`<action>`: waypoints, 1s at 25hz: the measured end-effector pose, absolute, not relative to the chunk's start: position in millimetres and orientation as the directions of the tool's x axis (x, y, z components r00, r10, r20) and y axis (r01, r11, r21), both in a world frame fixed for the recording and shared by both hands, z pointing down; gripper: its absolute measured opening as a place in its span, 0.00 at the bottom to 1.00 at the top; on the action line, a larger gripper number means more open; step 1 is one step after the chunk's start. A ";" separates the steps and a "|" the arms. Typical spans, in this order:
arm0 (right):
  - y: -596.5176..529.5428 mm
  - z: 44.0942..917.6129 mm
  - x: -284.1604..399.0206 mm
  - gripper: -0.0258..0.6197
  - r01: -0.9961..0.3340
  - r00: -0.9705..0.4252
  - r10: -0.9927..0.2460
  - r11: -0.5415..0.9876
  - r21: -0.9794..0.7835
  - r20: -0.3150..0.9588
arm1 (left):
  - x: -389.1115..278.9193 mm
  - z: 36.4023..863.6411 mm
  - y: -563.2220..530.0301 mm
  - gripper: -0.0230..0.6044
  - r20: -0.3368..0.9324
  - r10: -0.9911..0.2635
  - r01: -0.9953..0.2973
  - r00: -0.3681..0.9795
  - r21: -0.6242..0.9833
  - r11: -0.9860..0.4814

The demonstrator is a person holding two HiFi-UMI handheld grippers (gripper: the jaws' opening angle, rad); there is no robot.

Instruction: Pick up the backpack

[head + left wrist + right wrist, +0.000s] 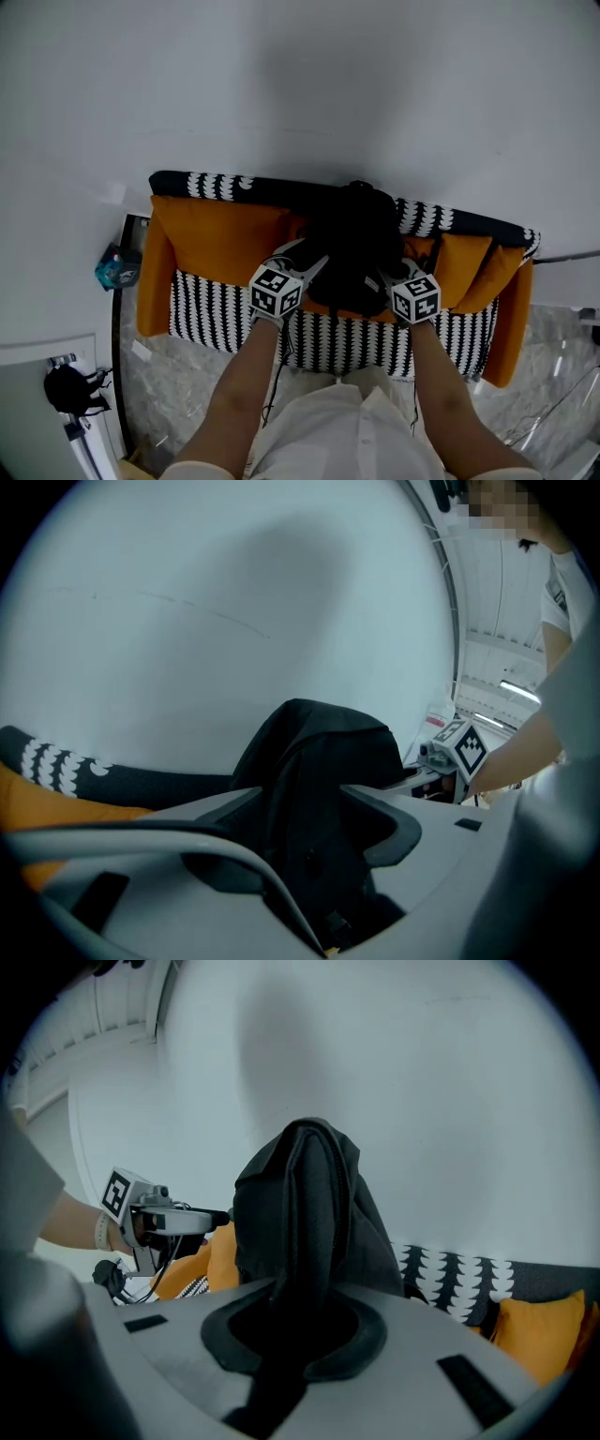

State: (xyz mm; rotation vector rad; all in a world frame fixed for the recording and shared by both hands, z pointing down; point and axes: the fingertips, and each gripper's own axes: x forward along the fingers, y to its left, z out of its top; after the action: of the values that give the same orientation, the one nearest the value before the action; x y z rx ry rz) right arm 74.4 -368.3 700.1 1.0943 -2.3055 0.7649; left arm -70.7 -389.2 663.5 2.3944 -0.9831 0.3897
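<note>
The backpack stands upright between the two tongs, on the sofa seat just ahead of them, its back toward the wall beyond. The left tongs have their jaws apart round a thick fold of its black side. Cloth fills the gap and touches both jaws, so I judge them clamped on it. The right tongs are nearly together on a narrower ridge of the opposite side (a seam or strap edge, perhaps; the dark cloth makes that hard to tell). The fabric rises straight up out of their bite.

The backpack looks soft and limp rather than stiff. It creases and peaks above the tongs instead of keeping a boxy shape. The woven cloth is neither fragile nor slick. How full or heavy it is cannot be told from here.

A pinch on loose cloth will probably let the body sag below the tongs and may creep through the jaws. The surer hold would be the top handle or strap roots, up at the peak above both tongs. Raising both sides evenly should keep it from swinging toward either one.
</note>
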 end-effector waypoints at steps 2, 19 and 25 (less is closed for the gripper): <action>-366.9 700.2 74.9 0.13 -0.801 -0.571 -0.537 0.528 -0.280 0.621 | -67.8 672.3 -393.6 0.47 0.472 -0.546 -0.713 0.692 0.331 -0.617; -354.4 698.7 74.0 0.12 -0.759 -0.615 -0.487 0.578 -0.300 0.620 | -40.1 702.4 -400.6 0.50 0.577 -0.372 -0.576 0.727 0.217 -0.788; -350.3 697.8 71.1 0.12 -0.734 -0.642 -0.460 0.599 -0.319 0.614 | -38.5 703.2 -401.6 0.53 0.577 -0.308 -0.510 0.756 0.224 -0.831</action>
State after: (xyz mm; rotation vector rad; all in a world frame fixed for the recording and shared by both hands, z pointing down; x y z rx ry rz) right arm 71.1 -350.3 697.8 0.9483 -2.3523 0.7732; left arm -38.5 -401.6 703.2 2.5843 -0.6265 0.7571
